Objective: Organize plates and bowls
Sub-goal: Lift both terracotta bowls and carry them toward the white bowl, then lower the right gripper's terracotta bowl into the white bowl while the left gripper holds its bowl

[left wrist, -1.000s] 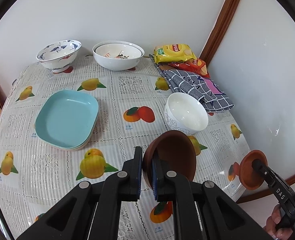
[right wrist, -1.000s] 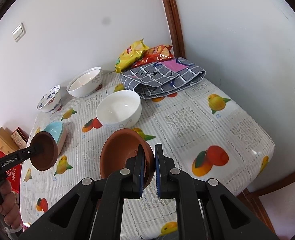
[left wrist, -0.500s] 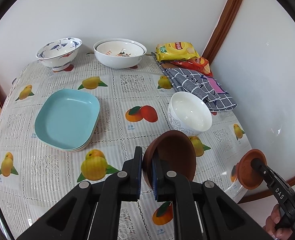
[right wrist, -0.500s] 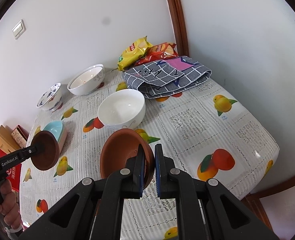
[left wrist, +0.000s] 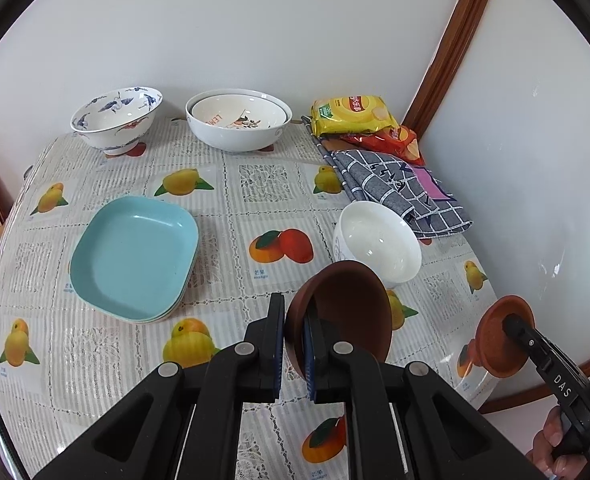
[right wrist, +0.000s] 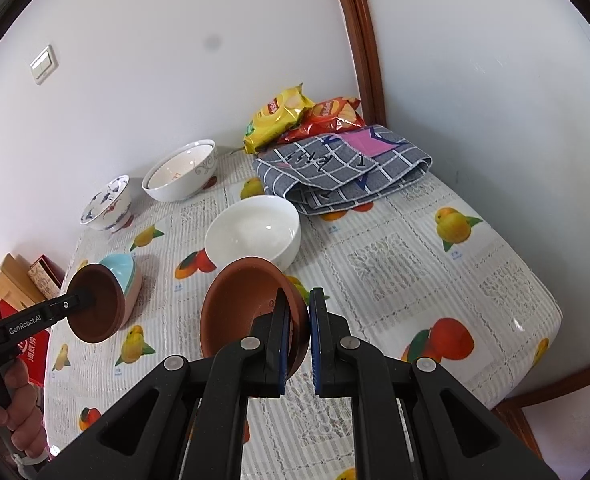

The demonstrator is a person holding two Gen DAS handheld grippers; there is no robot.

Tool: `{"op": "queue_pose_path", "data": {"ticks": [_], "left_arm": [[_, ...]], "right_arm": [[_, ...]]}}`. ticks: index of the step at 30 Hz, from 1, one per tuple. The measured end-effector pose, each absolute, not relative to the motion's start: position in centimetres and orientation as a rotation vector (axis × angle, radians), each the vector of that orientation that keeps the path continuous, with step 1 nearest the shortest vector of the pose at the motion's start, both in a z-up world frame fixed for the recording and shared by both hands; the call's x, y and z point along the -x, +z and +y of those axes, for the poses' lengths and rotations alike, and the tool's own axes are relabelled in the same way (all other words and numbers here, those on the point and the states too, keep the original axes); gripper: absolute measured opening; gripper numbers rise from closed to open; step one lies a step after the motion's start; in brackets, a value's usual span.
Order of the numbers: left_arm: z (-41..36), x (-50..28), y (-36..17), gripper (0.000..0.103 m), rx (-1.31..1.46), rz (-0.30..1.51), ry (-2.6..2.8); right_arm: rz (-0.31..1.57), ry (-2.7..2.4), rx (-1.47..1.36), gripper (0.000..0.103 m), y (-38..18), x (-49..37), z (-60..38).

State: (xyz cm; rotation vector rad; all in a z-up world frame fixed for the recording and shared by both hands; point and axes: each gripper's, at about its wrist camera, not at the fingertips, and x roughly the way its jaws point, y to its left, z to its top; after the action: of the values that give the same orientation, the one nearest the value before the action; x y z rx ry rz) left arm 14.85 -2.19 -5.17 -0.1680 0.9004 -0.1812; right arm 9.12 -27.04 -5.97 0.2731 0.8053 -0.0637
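In the left wrist view my left gripper (left wrist: 293, 312) is shut on the rim of a brown bowl (left wrist: 351, 308), held tilted above the table's near edge. At the far right, my right gripper (left wrist: 515, 326) grips a second brown bowl (left wrist: 495, 340). The right wrist view shows that gripper (right wrist: 299, 302) shut on its brown bowl (right wrist: 243, 308), with the left one's brown bowl (right wrist: 95, 308) off to the left. A plain white bowl (left wrist: 377, 246) (right wrist: 253, 230) stands just beyond both. Stacked teal square plates (left wrist: 135, 256) lie at the left. Further back stand a blue-patterned bowl (left wrist: 115, 120) and nested white bowls (left wrist: 239, 122).
The table (left wrist: 263, 176) has a fruit-print cloth and sits in a wall corner. Snack bags (left wrist: 351, 114) and a folded grey checked cloth (left wrist: 399, 188) fill the far right corner. A hand (right wrist: 15, 416) holds the left gripper's handle. Boxes (right wrist: 23, 280) stand beyond the left edge.
Both grippers stay shut on their brown bowls. The views have drifted only slightly; nothing on the table has moved.
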Motion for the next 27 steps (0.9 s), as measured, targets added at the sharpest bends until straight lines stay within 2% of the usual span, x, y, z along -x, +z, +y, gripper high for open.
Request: {"op": "queue_pose_path", "data": {"ticks": [27], "left_arm": [[-4.9,-21.6,-6.3,0.009,0.134,0.942,-0.164]], "right_arm": [[0.836,-0.043,-0.244,0.009,-7.4,-17.9,-27.6]]}}
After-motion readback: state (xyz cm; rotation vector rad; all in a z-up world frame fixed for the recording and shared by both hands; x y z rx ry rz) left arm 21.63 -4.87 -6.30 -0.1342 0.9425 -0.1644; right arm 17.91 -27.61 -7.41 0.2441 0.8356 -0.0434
